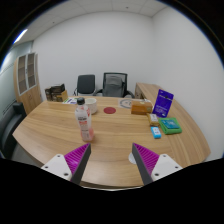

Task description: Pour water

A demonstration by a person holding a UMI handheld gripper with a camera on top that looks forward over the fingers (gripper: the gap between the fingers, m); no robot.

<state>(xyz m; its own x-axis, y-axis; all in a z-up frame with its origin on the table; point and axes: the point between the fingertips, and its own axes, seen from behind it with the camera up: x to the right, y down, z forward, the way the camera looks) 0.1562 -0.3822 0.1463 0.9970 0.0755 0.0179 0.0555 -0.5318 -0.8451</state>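
Note:
A clear plastic water bottle (84, 122) with a pinkish label stands upright on the long wooden table (115, 140), beyond my left finger. A red-and-white bowl or cup (108, 110) sits farther back on the table, beyond the bottle. My gripper (112, 158) is open and empty, its two purple-padded fingers (76, 157) spread wide above the table's near edge, well short of the bottle.
A purple box (163, 102), a brown box (141, 107) and a teal item (171, 126) lie on the table's right side. Two black office chairs (103, 84) stand behind the table. A shelf (28, 82) stands at the left wall.

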